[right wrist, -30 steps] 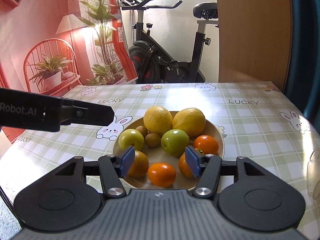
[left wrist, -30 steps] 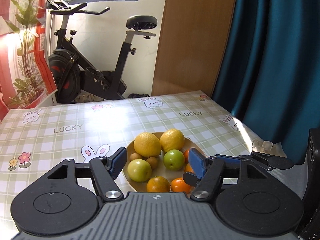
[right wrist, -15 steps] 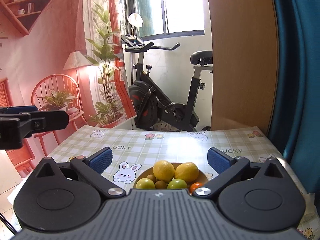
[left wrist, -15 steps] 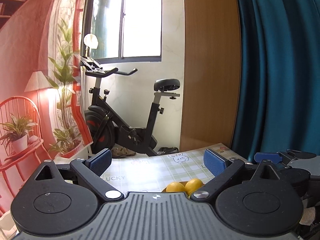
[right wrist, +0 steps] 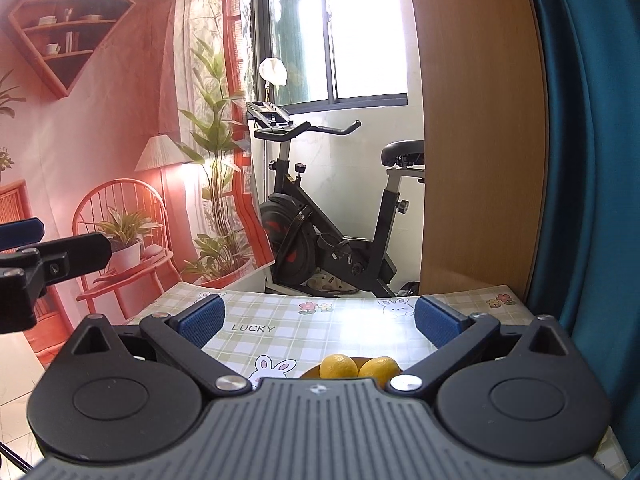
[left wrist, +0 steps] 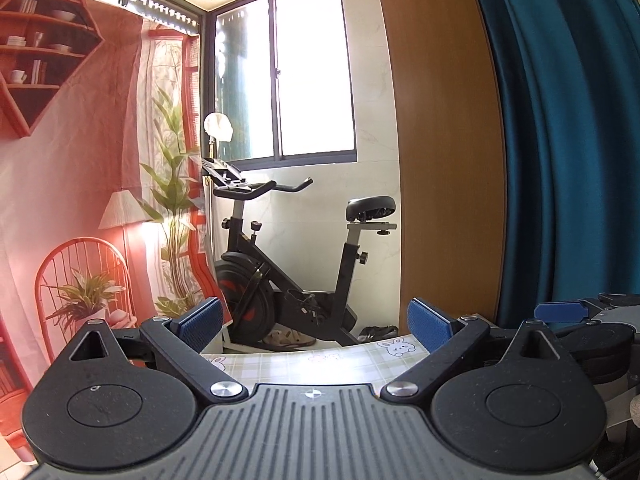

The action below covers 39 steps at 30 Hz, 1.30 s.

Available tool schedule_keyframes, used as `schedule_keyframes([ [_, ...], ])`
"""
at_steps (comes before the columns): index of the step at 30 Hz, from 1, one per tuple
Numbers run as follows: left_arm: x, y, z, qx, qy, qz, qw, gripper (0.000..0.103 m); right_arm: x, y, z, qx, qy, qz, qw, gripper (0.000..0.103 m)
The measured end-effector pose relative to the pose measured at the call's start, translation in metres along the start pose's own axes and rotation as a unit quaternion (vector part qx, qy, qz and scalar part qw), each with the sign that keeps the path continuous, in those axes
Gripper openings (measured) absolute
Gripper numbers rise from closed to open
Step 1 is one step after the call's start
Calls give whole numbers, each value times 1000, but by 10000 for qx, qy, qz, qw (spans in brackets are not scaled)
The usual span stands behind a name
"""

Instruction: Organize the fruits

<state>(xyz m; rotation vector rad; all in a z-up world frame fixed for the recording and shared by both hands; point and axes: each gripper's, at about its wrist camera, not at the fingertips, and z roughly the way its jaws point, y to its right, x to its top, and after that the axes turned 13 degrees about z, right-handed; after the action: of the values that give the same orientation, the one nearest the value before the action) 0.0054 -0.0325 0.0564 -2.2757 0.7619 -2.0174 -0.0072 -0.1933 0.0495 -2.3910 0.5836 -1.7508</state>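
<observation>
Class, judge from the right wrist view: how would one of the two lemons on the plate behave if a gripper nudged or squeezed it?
The lemons look rounded, so a nudge would probably roll one. The rind looks firm and slightly glossy, so it may slip from the pads. The plate rim appears low, so it might roll off.

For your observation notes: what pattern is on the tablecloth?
Green and white checks with rabbits, flowers and the word LUCKY on the tablecloth; clearest in the right wrist view.

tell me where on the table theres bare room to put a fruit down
In the right wrist view, the checked tablecloth is bare from the far edge near the exercise bike down to the plate, around the LUCKY print. It is crowded only at the plate, where two lemons show. Nearer ground is hidden behind the gripper body.
</observation>
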Motion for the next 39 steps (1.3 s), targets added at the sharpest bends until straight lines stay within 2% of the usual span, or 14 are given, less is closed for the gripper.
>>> schedule_keyframes([
  [8, 0, -8, 0, 136, -247, -214, 9994, 100, 2, 4, 0, 26, -77, 121, 9999, 103],
  [26, 4, -9, -8, 258, -270, -245, 9990, 100, 4, 2, -4, 37, -71, 117, 9999, 103],
  [39, 6, -8, -8, 172, -348, -319, 9987, 100, 4, 2, -5, 36, -71, 118, 9999, 103],
])
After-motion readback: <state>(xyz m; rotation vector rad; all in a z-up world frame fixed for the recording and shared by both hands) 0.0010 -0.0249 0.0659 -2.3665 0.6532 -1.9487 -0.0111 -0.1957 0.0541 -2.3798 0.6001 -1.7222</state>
